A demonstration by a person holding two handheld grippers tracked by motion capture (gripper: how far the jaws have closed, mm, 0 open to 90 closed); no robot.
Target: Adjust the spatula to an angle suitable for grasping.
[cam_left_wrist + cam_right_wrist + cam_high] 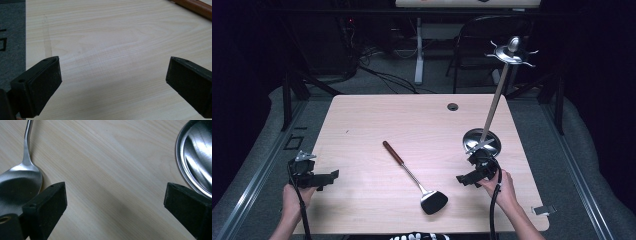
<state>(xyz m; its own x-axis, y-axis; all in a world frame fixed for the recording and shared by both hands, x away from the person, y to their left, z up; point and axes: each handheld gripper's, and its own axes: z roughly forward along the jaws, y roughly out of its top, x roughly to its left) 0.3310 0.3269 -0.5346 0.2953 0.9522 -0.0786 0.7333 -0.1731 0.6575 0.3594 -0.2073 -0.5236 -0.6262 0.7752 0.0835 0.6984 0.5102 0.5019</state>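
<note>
Starting at the left, the left tool (332, 176) is held low over the tabletop (412, 120) near its left edge, jaws spread wide w/ nothing betw. them; bare wood is seen betw. them in the left gripper view. To the right of that tool, well apart, a spatula (414, 176) is laid flat on the tabletop, its brown handle pointed away and its dark blade toward the near edge. Further right, the right tool (462, 179) is held w/ jaws wide open & empty, just right of the spatula blade. In the right gripper view the blade (20, 185) is seen beside one jaw. A steel utensil stand (482, 141) is set just behind the right tool, its base (197, 157) seen beside the other jaw.
</note>
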